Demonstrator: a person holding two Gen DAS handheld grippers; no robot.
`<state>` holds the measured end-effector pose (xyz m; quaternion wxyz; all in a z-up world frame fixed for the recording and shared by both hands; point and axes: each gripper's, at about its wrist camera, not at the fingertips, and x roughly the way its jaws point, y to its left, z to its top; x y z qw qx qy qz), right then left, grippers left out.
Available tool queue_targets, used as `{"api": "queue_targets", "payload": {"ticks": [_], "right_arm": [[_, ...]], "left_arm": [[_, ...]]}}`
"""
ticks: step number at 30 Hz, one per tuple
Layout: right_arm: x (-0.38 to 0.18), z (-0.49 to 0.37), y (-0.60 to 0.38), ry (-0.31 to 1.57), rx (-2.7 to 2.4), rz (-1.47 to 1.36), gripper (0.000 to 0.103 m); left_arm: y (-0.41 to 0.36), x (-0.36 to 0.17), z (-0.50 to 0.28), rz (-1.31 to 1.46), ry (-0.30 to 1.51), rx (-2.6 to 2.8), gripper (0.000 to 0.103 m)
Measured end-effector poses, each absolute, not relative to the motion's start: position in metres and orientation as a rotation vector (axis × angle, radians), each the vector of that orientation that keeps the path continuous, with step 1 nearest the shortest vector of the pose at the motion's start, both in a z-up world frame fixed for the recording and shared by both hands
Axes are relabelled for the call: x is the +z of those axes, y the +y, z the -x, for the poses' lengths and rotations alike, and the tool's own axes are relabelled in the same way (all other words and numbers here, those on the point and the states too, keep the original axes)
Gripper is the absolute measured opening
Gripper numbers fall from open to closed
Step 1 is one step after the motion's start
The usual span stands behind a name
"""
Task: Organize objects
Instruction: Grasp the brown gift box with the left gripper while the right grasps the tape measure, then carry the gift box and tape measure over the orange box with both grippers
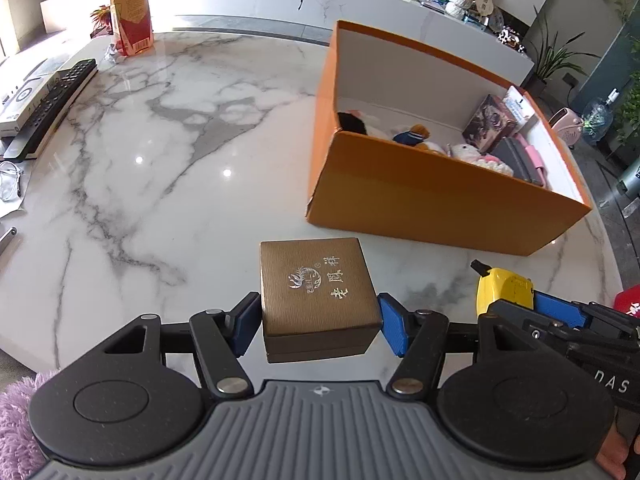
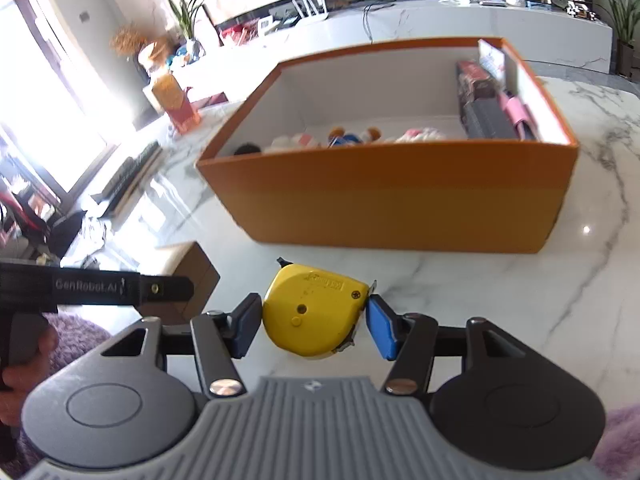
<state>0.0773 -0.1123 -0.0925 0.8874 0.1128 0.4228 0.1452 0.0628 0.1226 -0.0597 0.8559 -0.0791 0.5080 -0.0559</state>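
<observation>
Before orange box, brown case is pinched by left fingers, tape measure by right fingers; lift over rim judged needed next.

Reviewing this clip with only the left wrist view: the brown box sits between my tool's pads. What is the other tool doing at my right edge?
Observer: The right tool is shut on the yellow tape measure, pads against both its sides.
Reviewer: Is the orange box's right end full?
Observer: A dark flat item and a pink one stand against the right wall of the orange box.
Reviewer: Anything at its left end?
Observer: A dark round object lies in the near left corner.
</observation>
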Motion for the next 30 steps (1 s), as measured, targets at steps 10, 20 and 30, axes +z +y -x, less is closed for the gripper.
{"api": "queue_targets", "payload": {"ticks": [10, 20, 30], "right_arm": [[-0.038, -0.071, -0.148, 0.723, 0.288, -0.239, 0.059], [-0.016, -0.157, -0.154, 0.68, 0.243, -0.046, 0.059], [-0.059, -0.263, -0.14, 0.745, 0.215, 0.17, 0.059]], "left_arm": [[0.09, 0.005, -0.063, 0.181, 0.95, -0.286, 0.073], [0.06, 0.031, -0.14, 0.114, 0.877, -0.302, 0.073], [0.052, 0.008, -0.208, 0.099, 0.934, -0.294, 0.073]]}}
